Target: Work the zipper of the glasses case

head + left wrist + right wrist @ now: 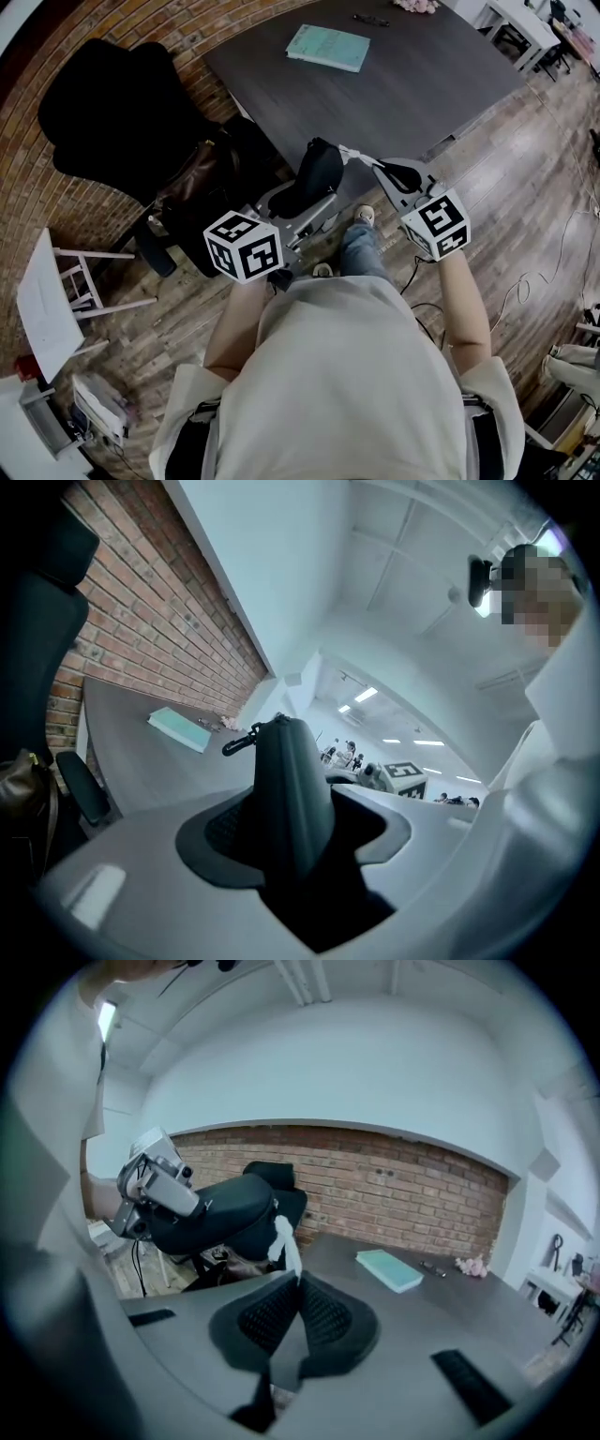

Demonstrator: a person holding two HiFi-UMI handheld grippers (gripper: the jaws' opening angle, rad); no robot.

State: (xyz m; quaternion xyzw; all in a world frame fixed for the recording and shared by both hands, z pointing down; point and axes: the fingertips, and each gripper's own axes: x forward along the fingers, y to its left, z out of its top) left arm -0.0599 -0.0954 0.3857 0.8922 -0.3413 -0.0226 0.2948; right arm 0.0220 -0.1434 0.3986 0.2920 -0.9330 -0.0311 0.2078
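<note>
so: we grip case (291,794) in left gripper (302,202), long axis straight out along jaws; right gripper (298,1314) clenched on white pull tab (281,1239) at case's far end, rightward.

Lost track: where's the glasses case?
Head view centre: the glasses case is clamped in the left gripper, short of the table; the right gripper pinches its white pull.
</note>
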